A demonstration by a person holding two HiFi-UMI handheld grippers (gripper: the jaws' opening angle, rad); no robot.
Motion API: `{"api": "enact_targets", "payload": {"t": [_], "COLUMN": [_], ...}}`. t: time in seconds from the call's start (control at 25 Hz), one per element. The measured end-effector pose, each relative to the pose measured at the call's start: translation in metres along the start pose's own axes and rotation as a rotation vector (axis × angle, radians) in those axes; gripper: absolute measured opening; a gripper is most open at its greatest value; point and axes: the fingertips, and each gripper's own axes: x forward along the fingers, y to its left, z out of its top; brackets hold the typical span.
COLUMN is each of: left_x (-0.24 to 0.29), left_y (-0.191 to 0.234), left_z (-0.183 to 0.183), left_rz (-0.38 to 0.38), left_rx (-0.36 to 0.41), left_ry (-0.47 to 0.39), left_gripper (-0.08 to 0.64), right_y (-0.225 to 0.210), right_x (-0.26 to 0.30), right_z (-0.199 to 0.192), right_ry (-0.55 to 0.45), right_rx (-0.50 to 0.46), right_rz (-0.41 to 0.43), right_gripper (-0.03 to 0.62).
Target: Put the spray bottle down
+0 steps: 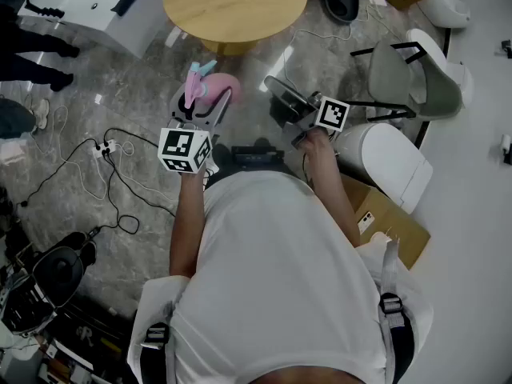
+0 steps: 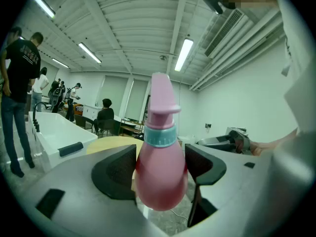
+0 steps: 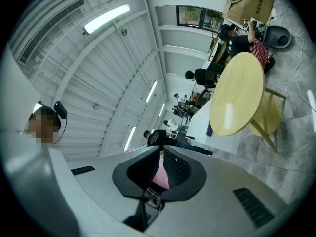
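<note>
A pink spray bottle with a teal collar and pink trigger head hangs upright above the floor, out in front of the person. My left gripper is shut on it, its black pads pressing the bottle's round belly from both sides. My right gripper is held level to the right of the bottle, apart from it. In the right gripper view its pads stand together with nothing held, and a pink sliver of the bottle shows past them.
A round wooden table stands ahead, with a white counter to its left. Cables and a power strip lie on the marble floor. A chair, a white bin and a cardboard box stand to the right. People stand at the left.
</note>
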Motion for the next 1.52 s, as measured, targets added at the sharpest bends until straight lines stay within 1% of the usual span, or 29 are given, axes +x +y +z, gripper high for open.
{"api": "enact_targets", "payload": {"t": [0.44, 0.76, 1.52], "left_x": [-0.003, -0.006, -0.013], "left_y": [0.012, 0.021, 0.044], "left_z": [0.002, 0.000, -0.005], "left_rz": [-0.002, -0.010, -0.044], "left_rx": [0.000, -0.007, -0.012], "left_ry": [0.000, -0.006, 0.021], "left_gripper": [0.311, 0.311, 0.311], "right_y": [0.002, -0.003, 0.000], "right_x": [0.013, 0.018, 0.039], "right_z": [-0.002, -0.005, -0.022], "right_ry": [0.000, -0.009, -0.029], "right_rx": [-0.009, -0.002, -0.004], "right_rz": [0.004, -0.033, -0.071], "right_gripper": [0.035, 0.035, 0.035]}}
